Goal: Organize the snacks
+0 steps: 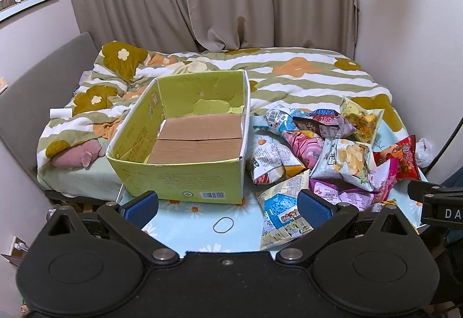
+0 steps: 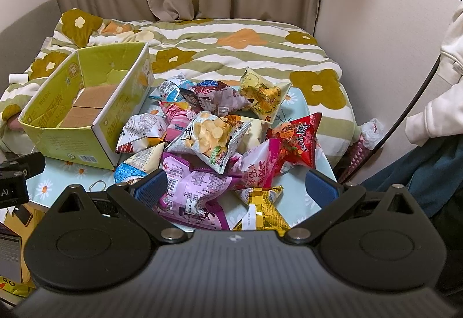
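An open, empty yellow-green cardboard box [image 1: 185,185] stands on a daisy-print cloth [image 1: 188,219]; it also shows at the left of the right wrist view [image 2: 72,144]. A heap of several snack bags lies to its right, with a chip bag [image 1: 344,162] [image 2: 211,138] on top, a red bag [image 2: 298,144], a purple bag [image 2: 191,193] and a gold bag [image 2: 260,211]. My left gripper [image 1: 228,206] is open and empty, in front of the box. My right gripper [image 2: 235,188] is open and empty, just above the near edge of the heap.
A rubber band [image 1: 223,224] lies on the cloth near the box. A bed with a flowered quilt [image 1: 289,75] lies behind, with curtains beyond. A wall and a person's sleeve [image 2: 442,72] are at the right. A black cable [image 2: 405,121] hangs there.
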The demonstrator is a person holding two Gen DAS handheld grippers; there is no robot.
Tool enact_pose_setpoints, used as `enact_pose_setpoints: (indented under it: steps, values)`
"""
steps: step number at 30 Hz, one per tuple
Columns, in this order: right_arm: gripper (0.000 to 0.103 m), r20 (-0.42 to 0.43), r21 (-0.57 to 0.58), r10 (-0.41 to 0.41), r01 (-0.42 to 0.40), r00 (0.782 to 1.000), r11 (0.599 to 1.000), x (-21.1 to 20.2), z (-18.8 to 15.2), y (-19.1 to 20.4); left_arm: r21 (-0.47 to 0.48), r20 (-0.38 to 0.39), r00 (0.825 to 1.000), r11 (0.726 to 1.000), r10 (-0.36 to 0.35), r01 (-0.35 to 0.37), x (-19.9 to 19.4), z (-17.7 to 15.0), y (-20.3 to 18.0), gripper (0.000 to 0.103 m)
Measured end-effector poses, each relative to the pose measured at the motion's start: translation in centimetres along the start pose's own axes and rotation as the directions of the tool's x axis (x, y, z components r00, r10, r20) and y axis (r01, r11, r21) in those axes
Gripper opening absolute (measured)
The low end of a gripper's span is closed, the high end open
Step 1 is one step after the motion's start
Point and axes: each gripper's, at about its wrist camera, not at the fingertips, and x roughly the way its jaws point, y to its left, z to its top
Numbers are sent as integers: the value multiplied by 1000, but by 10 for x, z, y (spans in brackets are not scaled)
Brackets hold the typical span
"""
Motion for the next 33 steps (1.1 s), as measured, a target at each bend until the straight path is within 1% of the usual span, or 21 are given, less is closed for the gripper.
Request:
enact_pose_setpoints:
  steps: [33]
  values:
    - [103,-4,2,1,-1,1000,1000,7,3,0,-2,-16,1000,1000,-6,6,9,3,-1,103]
